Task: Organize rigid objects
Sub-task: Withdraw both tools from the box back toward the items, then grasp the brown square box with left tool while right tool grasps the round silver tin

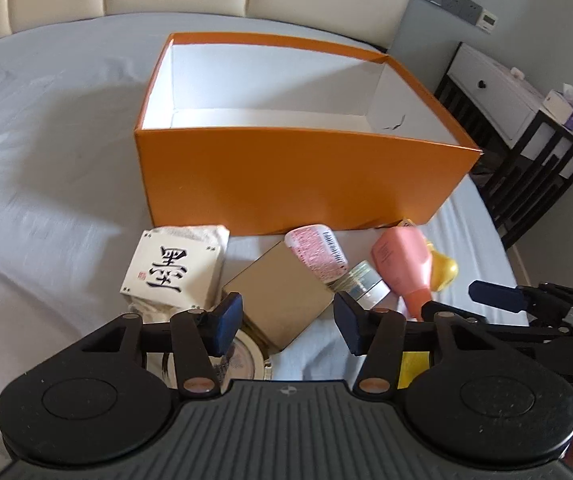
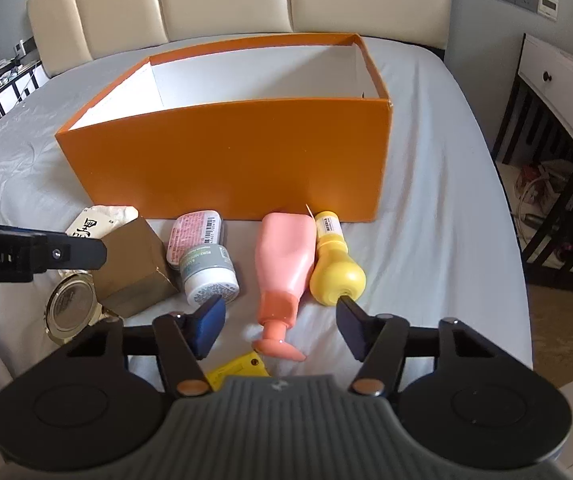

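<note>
An empty orange box (image 1: 286, 184) (image 2: 230, 160) stands open on the bed. In front of it lie a white box with a black character (image 1: 174, 270), a brown cardboard box (image 1: 282, 300) (image 2: 134, 272), a pink-labelled tin (image 1: 318, 252) (image 2: 194, 236), a grey-white jar (image 1: 366, 286) (image 2: 208, 276), a pink bottle (image 1: 402, 264) (image 2: 284, 264), a yellow bottle (image 2: 336, 268) and a round gold tin (image 2: 70, 304). My left gripper (image 1: 288, 326) is open, its jaws on either side of the brown box. My right gripper (image 2: 280, 326) is open above the pink bottle's cap.
The grey bed sheet (image 1: 46, 160) has a cream headboard (image 2: 246, 0) behind it. A dark bedside table with a white drawer (image 2: 558, 92) stands at the right. A small yellow item (image 2: 238, 370) lies under my right gripper.
</note>
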`<action>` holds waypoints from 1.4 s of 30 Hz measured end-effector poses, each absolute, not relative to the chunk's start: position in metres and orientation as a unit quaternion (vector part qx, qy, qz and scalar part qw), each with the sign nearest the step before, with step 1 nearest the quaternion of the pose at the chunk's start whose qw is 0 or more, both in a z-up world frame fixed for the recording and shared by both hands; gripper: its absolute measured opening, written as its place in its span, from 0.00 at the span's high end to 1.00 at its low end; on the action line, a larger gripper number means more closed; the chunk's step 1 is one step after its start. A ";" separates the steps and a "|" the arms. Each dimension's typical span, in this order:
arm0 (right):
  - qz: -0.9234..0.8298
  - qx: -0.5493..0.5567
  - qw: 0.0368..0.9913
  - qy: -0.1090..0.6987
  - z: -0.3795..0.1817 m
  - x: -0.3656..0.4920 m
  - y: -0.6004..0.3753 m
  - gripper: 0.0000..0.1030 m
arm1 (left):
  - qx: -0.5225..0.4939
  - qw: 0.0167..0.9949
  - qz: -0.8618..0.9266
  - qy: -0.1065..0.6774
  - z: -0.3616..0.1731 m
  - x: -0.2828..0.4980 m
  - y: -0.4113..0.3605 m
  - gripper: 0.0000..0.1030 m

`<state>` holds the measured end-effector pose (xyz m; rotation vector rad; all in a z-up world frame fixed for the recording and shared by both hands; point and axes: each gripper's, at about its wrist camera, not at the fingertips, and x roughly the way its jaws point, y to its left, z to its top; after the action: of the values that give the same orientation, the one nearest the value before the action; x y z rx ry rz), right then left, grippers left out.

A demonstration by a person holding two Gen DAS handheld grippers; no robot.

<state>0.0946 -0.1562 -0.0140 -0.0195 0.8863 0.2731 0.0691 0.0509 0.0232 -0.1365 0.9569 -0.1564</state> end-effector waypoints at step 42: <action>0.199 0.003 0.869 0.453 -0.045 0.130 -0.123 0.55 | -0.078 0.846 -0.061 0.524 -0.018 0.112 0.040 0.22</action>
<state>0.1301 -0.1228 -0.0448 0.0059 0.9469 0.4173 0.1121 0.0399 -0.0175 -0.1645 1.1063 -0.1280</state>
